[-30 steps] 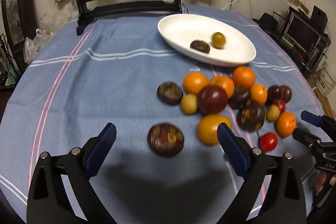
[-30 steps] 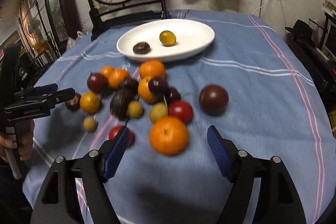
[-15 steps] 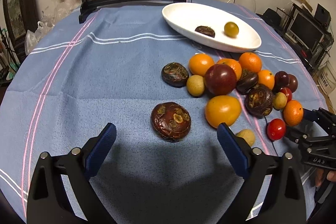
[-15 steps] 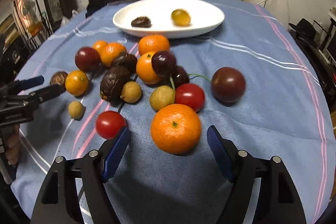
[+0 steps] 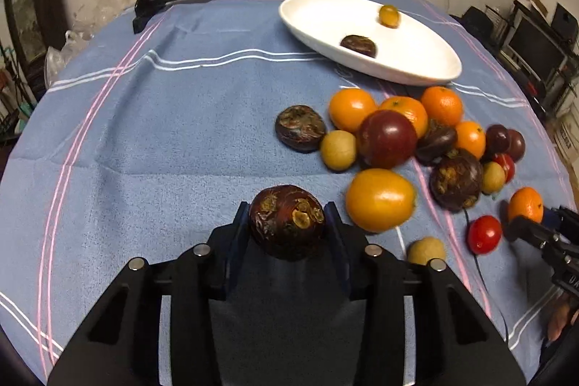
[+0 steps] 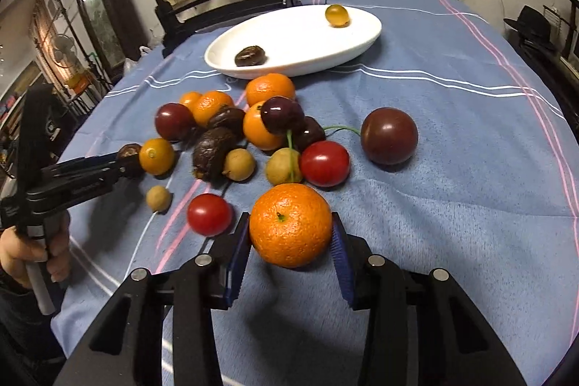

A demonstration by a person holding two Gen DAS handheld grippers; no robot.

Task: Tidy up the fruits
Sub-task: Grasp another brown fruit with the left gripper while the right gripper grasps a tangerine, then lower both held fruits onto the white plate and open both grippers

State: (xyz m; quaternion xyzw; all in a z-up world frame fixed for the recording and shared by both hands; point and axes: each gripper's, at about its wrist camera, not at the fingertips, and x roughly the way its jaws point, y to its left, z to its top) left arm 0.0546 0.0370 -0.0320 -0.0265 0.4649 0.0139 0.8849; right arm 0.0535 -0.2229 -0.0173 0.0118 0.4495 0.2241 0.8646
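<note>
Left gripper [image 5: 287,223]: jaws closing on a dark brown water chestnut [image 5: 287,220], pads touching both sides, near the blue tablecloth's [image 5: 181,132] front edge. Right gripper [image 6: 291,234]: jaws closing on a mandarin [image 6: 290,225], pads touching it, just before the fruit pile [image 6: 253,132]. White oval dish [image 6: 289,60], toward the far edge, holds two fruits.

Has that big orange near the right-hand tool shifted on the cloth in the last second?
Cannot tell. The tangerine lies beside the same red cherry tomato as before; the camera moved. The right gripper is closing around it.
</note>
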